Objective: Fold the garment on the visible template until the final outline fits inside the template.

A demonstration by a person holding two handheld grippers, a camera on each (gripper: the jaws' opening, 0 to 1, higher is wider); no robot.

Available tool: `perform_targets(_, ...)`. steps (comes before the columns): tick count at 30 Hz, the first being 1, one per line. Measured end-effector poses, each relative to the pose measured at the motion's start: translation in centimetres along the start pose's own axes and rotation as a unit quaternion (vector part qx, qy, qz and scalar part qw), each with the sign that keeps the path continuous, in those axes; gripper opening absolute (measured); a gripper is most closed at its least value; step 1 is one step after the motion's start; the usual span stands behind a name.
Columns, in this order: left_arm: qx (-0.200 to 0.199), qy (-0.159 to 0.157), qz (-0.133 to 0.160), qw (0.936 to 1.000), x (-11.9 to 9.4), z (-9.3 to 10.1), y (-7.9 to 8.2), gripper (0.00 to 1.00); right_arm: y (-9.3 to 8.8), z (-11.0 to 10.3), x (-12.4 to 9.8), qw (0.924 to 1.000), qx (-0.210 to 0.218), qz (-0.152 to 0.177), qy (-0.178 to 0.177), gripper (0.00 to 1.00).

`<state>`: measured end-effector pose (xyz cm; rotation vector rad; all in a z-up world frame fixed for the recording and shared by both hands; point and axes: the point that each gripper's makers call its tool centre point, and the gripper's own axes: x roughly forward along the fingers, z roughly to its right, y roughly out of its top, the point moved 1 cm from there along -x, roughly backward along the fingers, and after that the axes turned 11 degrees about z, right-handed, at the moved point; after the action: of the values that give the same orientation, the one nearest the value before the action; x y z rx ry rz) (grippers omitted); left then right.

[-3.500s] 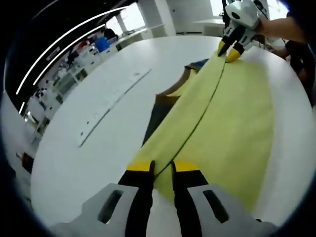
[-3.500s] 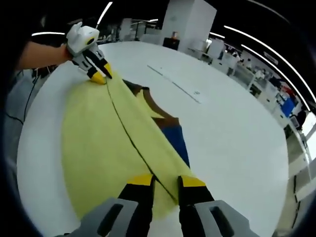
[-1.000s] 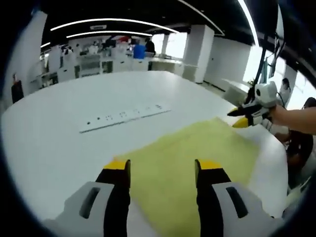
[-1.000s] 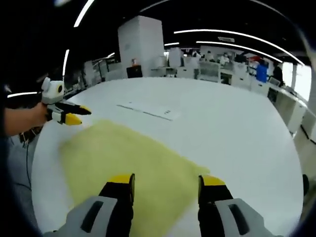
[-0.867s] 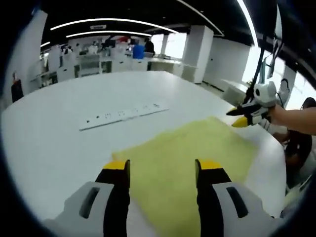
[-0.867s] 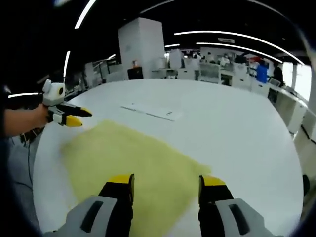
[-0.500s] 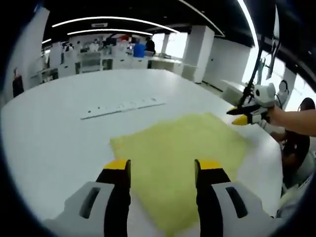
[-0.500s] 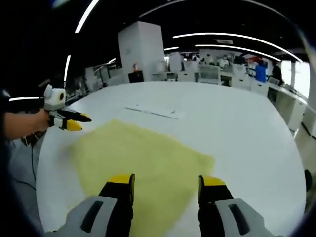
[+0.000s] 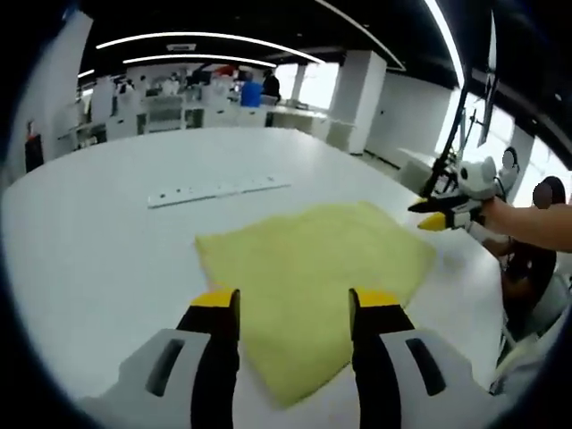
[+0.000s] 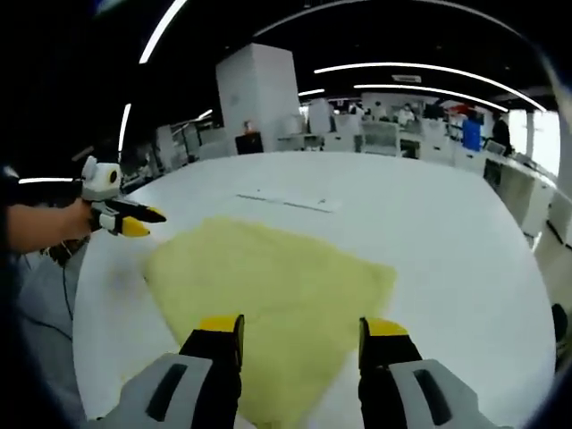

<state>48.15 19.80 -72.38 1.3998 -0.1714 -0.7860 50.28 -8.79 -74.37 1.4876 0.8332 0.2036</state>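
Observation:
A yellow garment (image 9: 313,264) lies folded flat as a rough rectangle on the white round table (image 9: 98,259). In the left gripper view my left gripper (image 9: 293,304) hovers above its near edge, jaws wide apart and empty. My right gripper (image 9: 442,217) shows at the garment's far right corner, held off the cloth by a hand. In the right gripper view the garment (image 10: 277,286) spreads ahead of my right gripper (image 10: 301,331), which is open with nothing between its jaws. The left gripper (image 10: 130,221) hangs just past the cloth's left corner.
A long white strip (image 9: 219,189) lies flat on the table beyond the garment, also seen as the strip (image 10: 286,202) in the right gripper view. A person's arm (image 9: 536,223) reaches in from the right. Office desks and a white pillar (image 10: 255,94) stand far behind the table.
3.5 s ago both grippers were shut on the yellow cloth's edge, with blue and brown parts showing. Now both are open and drawn back, and the garment lies flat, all yellow.

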Motion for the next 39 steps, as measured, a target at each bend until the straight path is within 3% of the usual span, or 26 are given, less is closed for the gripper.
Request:
perform_targets(22, -0.023, 0.01, -0.016, 0.9996, -2.5, 0.6, -3.8, 0.4, -4.4, -1.1, -3.2, 0.9998, 0.016, -0.014, -0.004, 0.43)
perform_targets(33, -0.03, 0.029, -0.049, 0.9979, -3.2, -0.7, -7.5, 0.34, -6.6, -1.3, -4.5, 0.9995, 0.012, -0.026, -0.008, 0.29)
perform_targets(39, -0.044, 0.03, -0.043, 0.9976, -3.2, -0.8, -7.4, 0.28, -6.7, -2.0, -4.8, 0.9996, 0.014, -0.023, -0.008, 0.21)
